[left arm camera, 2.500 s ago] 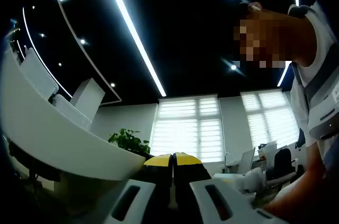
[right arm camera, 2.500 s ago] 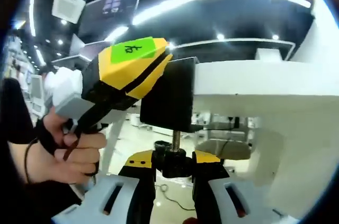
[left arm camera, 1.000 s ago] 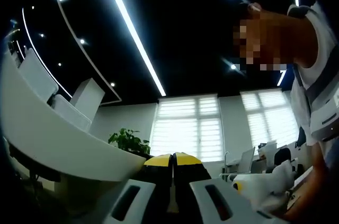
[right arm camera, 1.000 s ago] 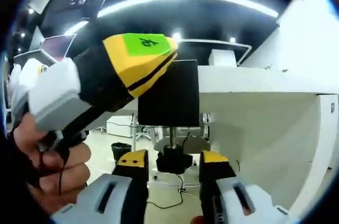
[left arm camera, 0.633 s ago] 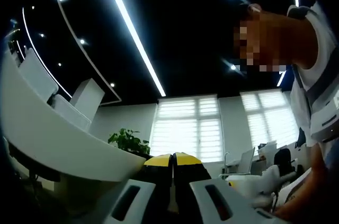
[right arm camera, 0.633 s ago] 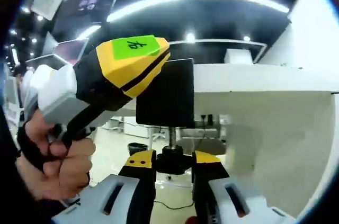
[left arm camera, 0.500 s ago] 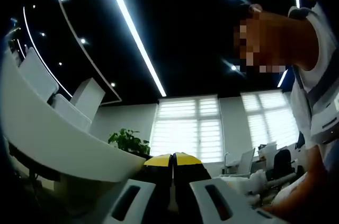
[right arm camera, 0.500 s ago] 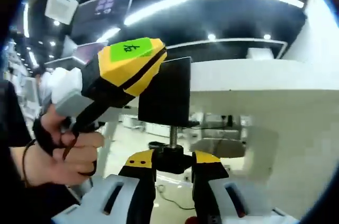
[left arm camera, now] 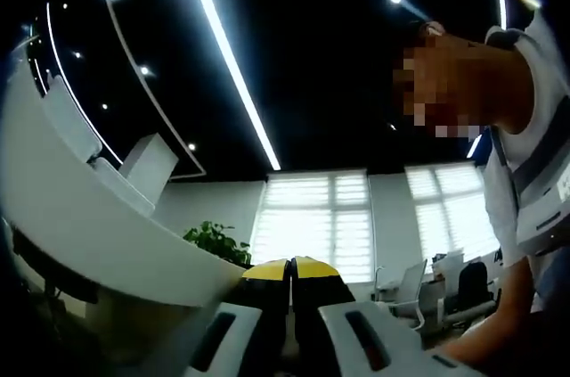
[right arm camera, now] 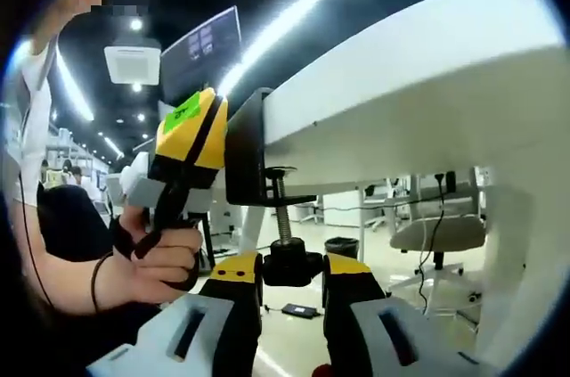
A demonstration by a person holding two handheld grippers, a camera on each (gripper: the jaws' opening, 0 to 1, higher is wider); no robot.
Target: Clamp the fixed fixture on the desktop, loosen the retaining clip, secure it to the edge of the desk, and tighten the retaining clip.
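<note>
While black clamp (right arm camera: pixel 254 150) hugs desk edge (right arm camera: pixel 401 65), right gripper (right arm camera: pixel 292 268) pinches its screw knob (right arm camera: pixel 291 266) between jaws; left gripper (left arm camera: pixel 290 272) jaws together, upper left.

A black C-shaped clamp fixture (right arm camera: pixel 252 150) sits hooked over the edge of the white desk (right arm camera: pixel 419 65), its upper arm on the desktop side and its lower arm beneath the slab. A threaded screw (right arm camera: pixel 282 218) runs down from the lower arm to a black knob (right arm camera: pixel 292 266), the retaining clip, which hangs below the desk's underside, between yellow-tipped jaws
</note>
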